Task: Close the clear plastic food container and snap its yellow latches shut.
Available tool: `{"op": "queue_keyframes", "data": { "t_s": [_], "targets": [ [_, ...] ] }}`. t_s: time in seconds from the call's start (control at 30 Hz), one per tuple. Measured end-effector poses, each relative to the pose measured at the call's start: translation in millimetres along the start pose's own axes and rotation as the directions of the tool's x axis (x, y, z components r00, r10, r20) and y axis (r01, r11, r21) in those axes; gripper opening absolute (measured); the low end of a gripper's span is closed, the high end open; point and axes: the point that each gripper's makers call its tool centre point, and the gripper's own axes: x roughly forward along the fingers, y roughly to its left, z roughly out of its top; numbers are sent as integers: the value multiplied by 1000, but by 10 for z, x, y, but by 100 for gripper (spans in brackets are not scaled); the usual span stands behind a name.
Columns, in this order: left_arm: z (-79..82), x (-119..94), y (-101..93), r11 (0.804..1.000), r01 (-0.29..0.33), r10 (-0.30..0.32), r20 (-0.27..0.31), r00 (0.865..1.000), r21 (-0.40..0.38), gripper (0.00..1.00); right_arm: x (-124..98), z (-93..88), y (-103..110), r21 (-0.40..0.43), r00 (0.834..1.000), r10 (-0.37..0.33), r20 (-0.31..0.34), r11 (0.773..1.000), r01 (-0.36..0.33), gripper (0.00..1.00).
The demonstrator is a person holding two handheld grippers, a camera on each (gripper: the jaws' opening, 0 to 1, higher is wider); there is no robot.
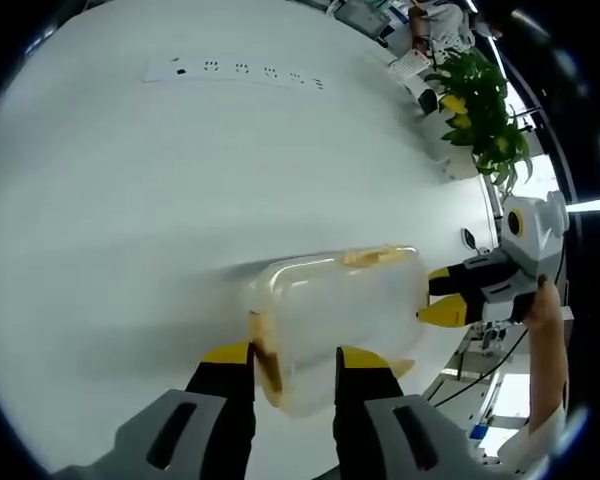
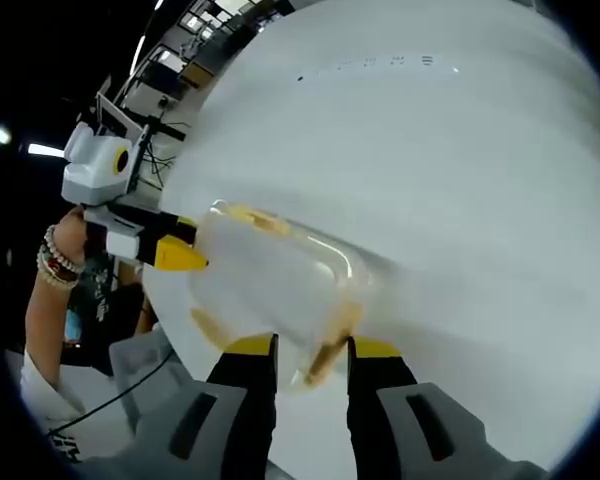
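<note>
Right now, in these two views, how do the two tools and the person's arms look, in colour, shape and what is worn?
Each tool has two black jaws with yellow tips on grey bodies. The left tool and the right tool look alike. From the side, the right tool carries a white-grey housing with a yellow ring. The person wears beaded bracelets on one wrist and a white sleeve.

one clear container (image 1: 340,310), two grippers (image 1: 295,360) (image 2: 310,350), one potted plant (image 1: 485,110), one white table (image 1: 130,200)

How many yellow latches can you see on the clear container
2 in the left gripper view: one latch on the container's far edge, another latch by the left gripper. Others may be hidden.
</note>
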Motion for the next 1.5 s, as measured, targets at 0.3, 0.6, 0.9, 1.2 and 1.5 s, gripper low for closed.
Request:
{"op": "queue_keyframes", "data": {
  "t_s": [0.3, 0.6, 0.9, 1.2, 1.5],
  "targets": [
    [16, -15, 44, 994, 20, -17, 30, 999, -105, 15, -12, 81, -15, -10, 1000, -16, -6, 1000, 16, 24],
    [29, -54, 18, 995, -95, 95, -42, 995, -2, 18, -38, 84, -16, -20, 1000, -16, 3, 1000, 16, 24],
    [44, -79, -12, 980, -190, 194, -79, 978, 60, 17, -42, 119, -28, -20, 1000, -16, 11, 1000, 16, 24],
    [-12, -52, 15, 990, -101, 96, -61, 994, -98, 17, -42, 99, -12, 0, 1000, -12, 17, 1000, 12, 25],
    [-37, -31, 43, 984, -26, 24, -18, 1000, -176, 17, -39, 83, -6, 7, 1000, 1, 11, 1000, -1, 24]
  ]
}}
